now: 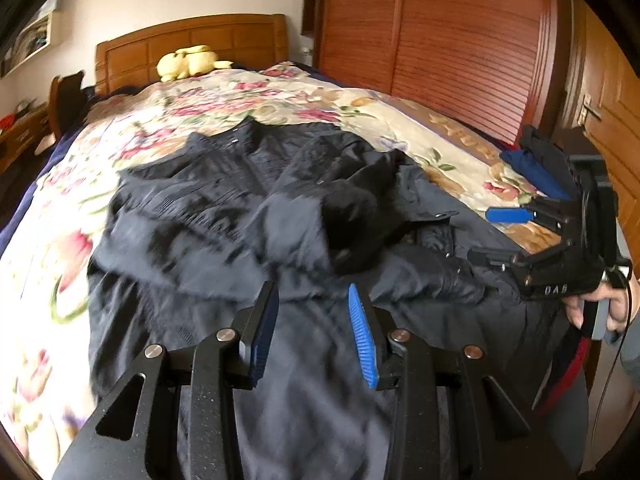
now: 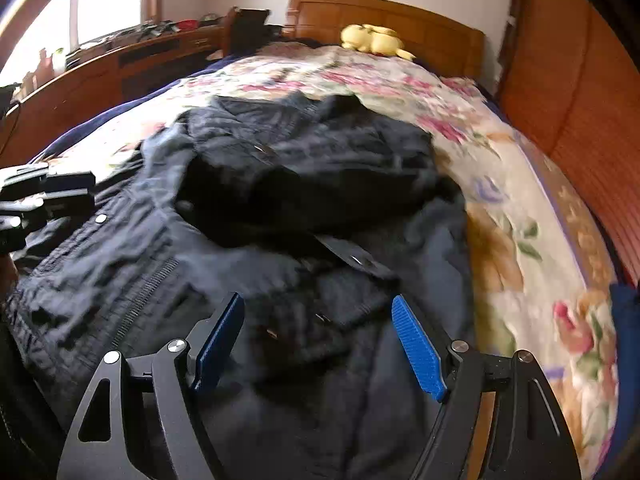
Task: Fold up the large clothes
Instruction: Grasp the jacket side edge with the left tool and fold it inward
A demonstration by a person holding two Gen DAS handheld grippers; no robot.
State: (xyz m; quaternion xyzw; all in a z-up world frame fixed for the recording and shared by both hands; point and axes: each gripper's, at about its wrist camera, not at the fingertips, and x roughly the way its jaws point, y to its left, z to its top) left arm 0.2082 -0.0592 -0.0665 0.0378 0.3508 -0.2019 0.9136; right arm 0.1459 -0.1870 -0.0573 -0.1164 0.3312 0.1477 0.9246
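Floral bedspread [image 1: 248, 100] covers the bed where you work, with a wooden headboard [image 1: 192, 40] at the far end and a yellow plush toy [image 1: 188, 62] resting against it. Slatted wooden wardrobe doors [image 1: 460, 40] run along 1 side of the bed.

Your dark jacket [image 1: 208, 208] lies spread over the middle of the bedspread, collar toward the headboard, its front crumpled, with 1 black sleeve [image 1: 352, 208] folded across the chest. From the right wrist camera, the same jacket [image 2: 280, 184] fills the view, its zipper and snap buttons showing among the folds.

Your left gripper [image 1: 314, 334] hovers low over the jacket's near hem, its 2 blue-padded fingers [image 1: 362, 338] partly apart with only loose fabric seen beneath them; nothing is pinched.

Your right gripper [image 2: 320, 344] stands with its jaws spread wide above the lower front of the jacket, released, gripping nothing. In the left wrist view that right gripper [image 1: 486, 236] reaches in from the side over the jacket's edge, held by your hand [image 1: 600, 304].

Both views are blurred by motion. A folded blue cloth [image 1: 532, 172] sits on the bedspread beyond the right gripper.
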